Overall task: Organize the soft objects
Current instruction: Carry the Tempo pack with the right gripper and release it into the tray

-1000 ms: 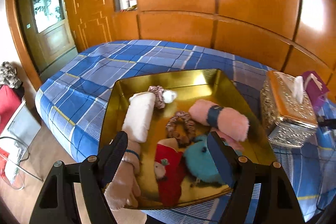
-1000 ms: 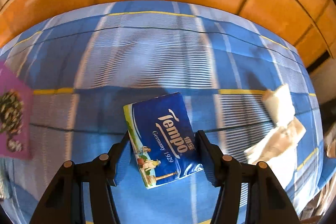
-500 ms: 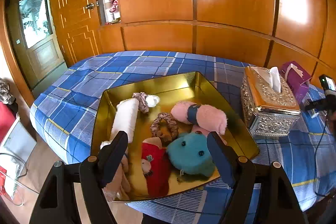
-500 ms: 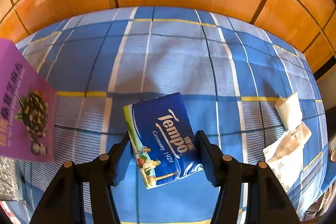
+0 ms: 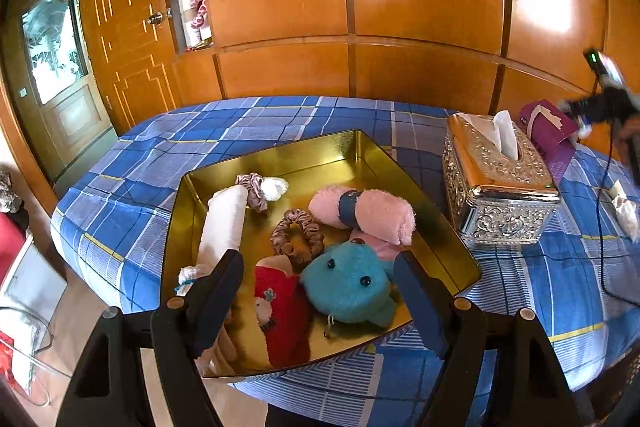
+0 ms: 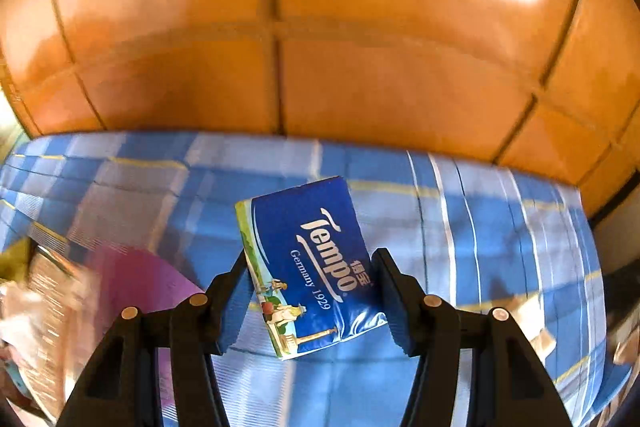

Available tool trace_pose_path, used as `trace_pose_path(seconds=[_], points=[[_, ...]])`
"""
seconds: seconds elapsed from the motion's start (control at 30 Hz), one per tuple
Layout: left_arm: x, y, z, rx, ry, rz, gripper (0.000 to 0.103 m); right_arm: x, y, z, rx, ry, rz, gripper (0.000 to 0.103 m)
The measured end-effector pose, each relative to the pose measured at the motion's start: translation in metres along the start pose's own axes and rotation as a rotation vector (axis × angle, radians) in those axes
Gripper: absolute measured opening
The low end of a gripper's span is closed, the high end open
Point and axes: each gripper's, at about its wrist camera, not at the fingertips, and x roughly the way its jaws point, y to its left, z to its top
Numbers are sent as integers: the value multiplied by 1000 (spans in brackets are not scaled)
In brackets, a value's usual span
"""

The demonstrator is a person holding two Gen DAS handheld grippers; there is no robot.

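My right gripper [image 6: 312, 291] is shut on a blue Tempo tissue pack [image 6: 308, 259], held in the air above the blue plaid cloth [image 6: 460, 227]. In the left wrist view a gold tray [image 5: 352, 151] holds a teal plush [image 5: 348, 285], a red plush [image 5: 284, 311], a pink rolled towel [image 5: 372, 213], a white rolled towel [image 5: 224, 223] and two scrunchies [image 5: 298, 237]. My left gripper [image 5: 320, 291] hovers open over the tray's near edge, with nothing between its fingers. The right gripper [image 5: 600, 103] shows blurred at the far right of that view.
An ornate silver tissue box [image 5: 496, 183] stands right of the tray, with a purple tissue box [image 5: 548, 131] behind it. Crumpled white tissues [image 5: 624, 203] lie at the far right. Wooden wall panels [image 5: 400, 7] run behind the table, a door [image 5: 60, 67] at left.
My right gripper has lifted the tissue pack well above the cloth and swung left, bringing the purple and silver boxes into view. My left gripper drew back, so the tray looks smaller.
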Motion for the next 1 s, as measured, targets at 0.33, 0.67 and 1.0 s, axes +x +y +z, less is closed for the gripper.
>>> trace_pose_path(seconds=[0.33,0.67,1.0], points=[[2,-1,-3,3,9,-12,78,-70,89,29,-161,-156,159,59],[6,4,-6,-12,18,-5,78,-114,190,-6,-316,-118,465,59],[15,41,-7,-120,33,52,78,-77,309,-77,-470,92,612,59]])
